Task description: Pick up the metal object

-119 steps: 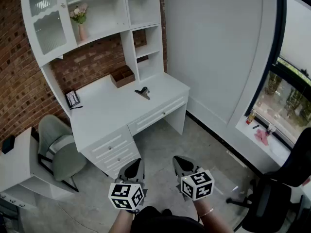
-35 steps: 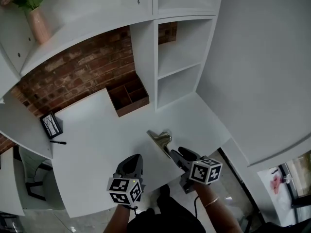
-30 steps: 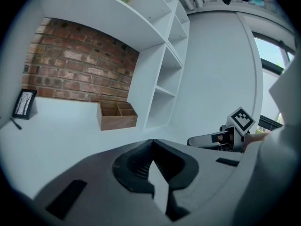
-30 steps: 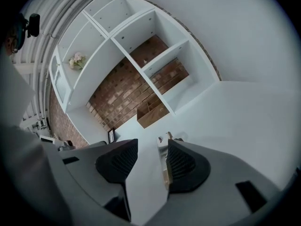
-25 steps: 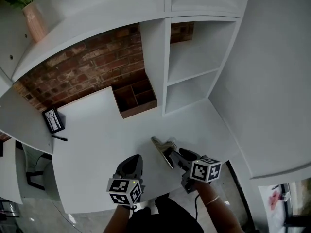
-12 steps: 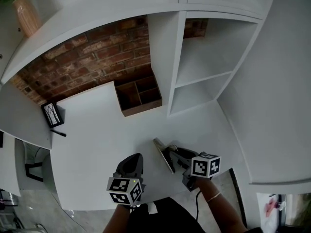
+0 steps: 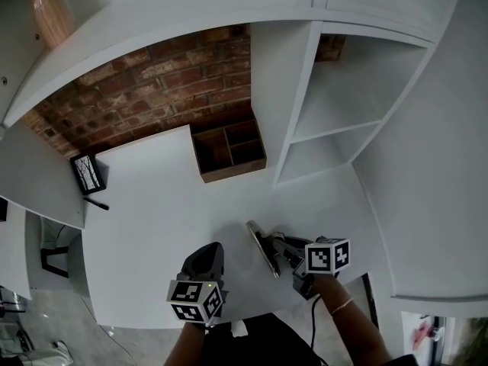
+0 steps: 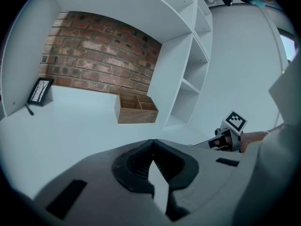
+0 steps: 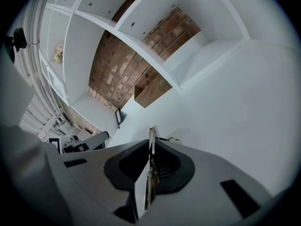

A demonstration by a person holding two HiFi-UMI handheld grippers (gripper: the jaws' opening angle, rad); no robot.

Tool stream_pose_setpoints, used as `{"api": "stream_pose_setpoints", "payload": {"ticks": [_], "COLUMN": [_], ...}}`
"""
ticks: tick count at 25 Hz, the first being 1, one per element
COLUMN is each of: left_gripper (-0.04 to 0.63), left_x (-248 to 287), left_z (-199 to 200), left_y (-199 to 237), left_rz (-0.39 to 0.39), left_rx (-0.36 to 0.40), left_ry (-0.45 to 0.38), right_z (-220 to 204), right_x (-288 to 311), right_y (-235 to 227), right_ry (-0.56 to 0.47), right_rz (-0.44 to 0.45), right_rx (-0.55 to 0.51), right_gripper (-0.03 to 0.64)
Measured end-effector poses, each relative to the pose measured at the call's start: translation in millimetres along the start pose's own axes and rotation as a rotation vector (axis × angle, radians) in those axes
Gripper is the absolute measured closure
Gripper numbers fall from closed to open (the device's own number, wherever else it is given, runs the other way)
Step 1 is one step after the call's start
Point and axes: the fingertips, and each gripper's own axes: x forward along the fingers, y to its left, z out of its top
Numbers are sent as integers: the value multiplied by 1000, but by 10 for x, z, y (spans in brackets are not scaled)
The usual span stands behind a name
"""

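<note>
The metal object (image 7: 261,248), a flat silvery strip with a dark handle end, lies low over the white desk (image 7: 152,227) near its front right. My right gripper (image 7: 277,247) has its jaws closing on the handle end. In the right gripper view the metal object (image 9: 151,136) stands edge-on between the pads, which press on it, and its tip sticks out past the right gripper (image 9: 150,149). My left gripper (image 7: 207,255) hovers over the desk's front edge to the left, shut and empty. In its own view the left gripper (image 8: 151,147) has its tips touching.
A wooden organizer box (image 7: 229,151) sits against the brick wall at the back of the desk. The white shelf upright (image 7: 278,105) rises beside it. A small picture frame (image 7: 89,172) and a pen (image 7: 97,203) lie at the far left. A pink vase (image 7: 47,17) stands on the upper shelf.
My right gripper has slid forward over the metal object's near end and its jaws have come together on it. The left gripper has stayed put. The head view has shifted slightly.
</note>
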Motion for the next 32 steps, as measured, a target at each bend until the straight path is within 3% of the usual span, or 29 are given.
{"api": "stream_pose_setpoints", "payload": {"ticks": [11, 18, 23, 32], "left_gripper": [586, 586, 586, 586], "left_x": [1, -33, -85, -94], "left_z": [12, 74, 293, 640], "left_y": [24, -5, -113, -440], "left_rz": [-8, -37, -81, -168], "left_rx": [-5, 1, 34, 126], "left_ry": [-5, -24, -71, -143], "right_z": [14, 221, 429, 607], "right_x": [-41, -307, -615, -1104], "right_y": [150, 541, 772, 1066], "right_ry": [-33, -203, -340, -497], "right_rz": [39, 82, 18, -152], "right_rx": [-13, -75, -183, -383], "right_gripper": [600, 601, 601, 601]}}
